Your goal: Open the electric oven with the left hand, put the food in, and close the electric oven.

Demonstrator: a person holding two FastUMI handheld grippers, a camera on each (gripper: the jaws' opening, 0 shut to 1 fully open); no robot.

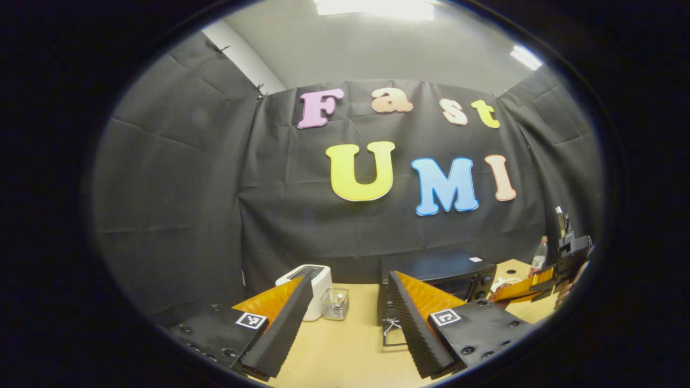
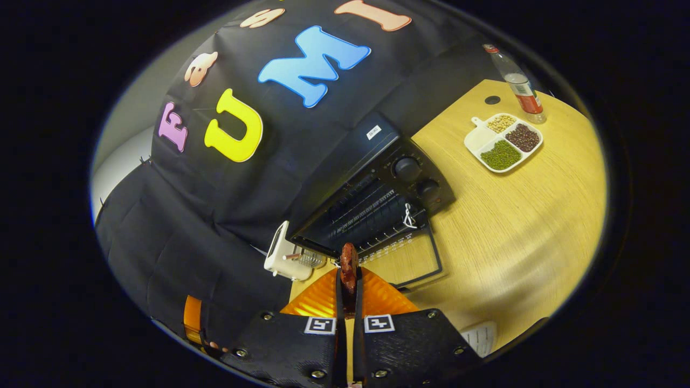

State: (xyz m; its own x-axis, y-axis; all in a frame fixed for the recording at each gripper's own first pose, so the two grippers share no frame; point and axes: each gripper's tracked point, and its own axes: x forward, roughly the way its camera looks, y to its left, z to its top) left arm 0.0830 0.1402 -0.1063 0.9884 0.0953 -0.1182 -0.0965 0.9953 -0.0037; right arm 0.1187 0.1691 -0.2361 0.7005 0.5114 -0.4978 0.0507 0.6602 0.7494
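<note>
The black electric oven point(image 2: 377, 178) stands at the back of the table, its glass door point(image 2: 412, 258) dropped flat onto the wood and its rack showing inside. My right gripper point(image 2: 347, 283) is shut on a reddish-brown piece of food point(image 2: 349, 263), held above the table just in front of the open door's left side. In the left gripper view the oven point(image 1: 436, 267) is ahead to the right. My left gripper point(image 1: 350, 277) hangs open with nothing in it, in front of the oven. The right gripper point(image 1: 525, 288) shows far right.
A white toaster point(image 1: 311, 280) and a small clear container point(image 1: 335, 304) stand left of the oven. Right of it lie a white divided tray of beans point(image 2: 504, 141) and a bottle point(image 2: 517, 81). Bare wooden table point(image 2: 512, 215) stretches to the right.
</note>
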